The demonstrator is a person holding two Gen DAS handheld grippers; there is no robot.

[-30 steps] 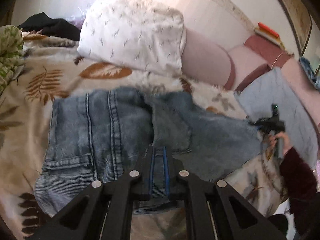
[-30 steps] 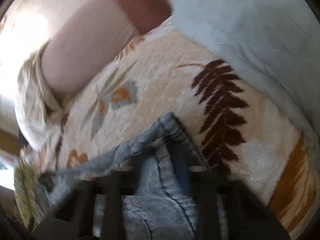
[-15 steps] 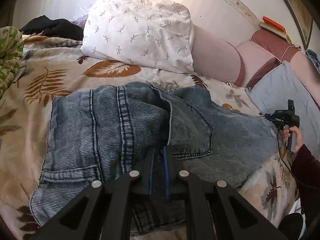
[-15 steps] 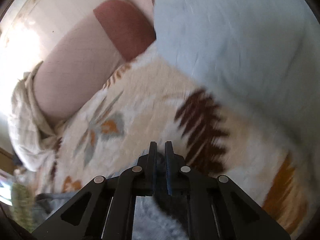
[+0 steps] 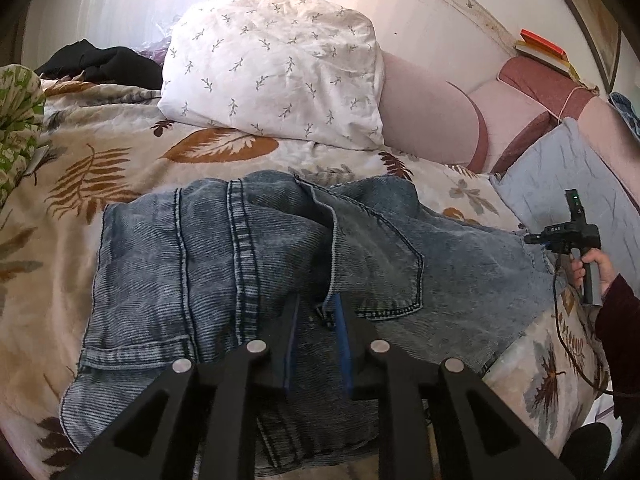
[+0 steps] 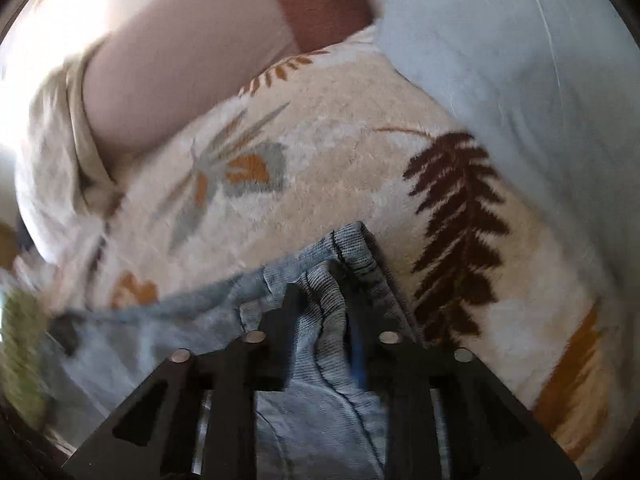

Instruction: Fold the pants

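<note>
On jeans (image 5: 248,264), left gripper (image 5: 316,320) parted, releasing

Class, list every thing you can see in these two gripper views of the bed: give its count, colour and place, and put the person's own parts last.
jeans: one, washed blue, folded on the blanket, middle of the bed
blanket: one, cream with brown leaf print, covering the bed
white pillow: one, white with small grey sprigs, behind the jeans
bolsters: two in view, pink with dark red ends, along the wall
blue pillow: one, pale blue, far right
dark clothing: one heap, black, back left
green cloth: one, green floral, left edge
books: small stack, red on top, on the headboard ledge
left gripper: black, jaws just opening, over the jeans
right gripper: black, clamped on the jeans' end
hand: one, dark red sleeve, holding the right gripper
</note>
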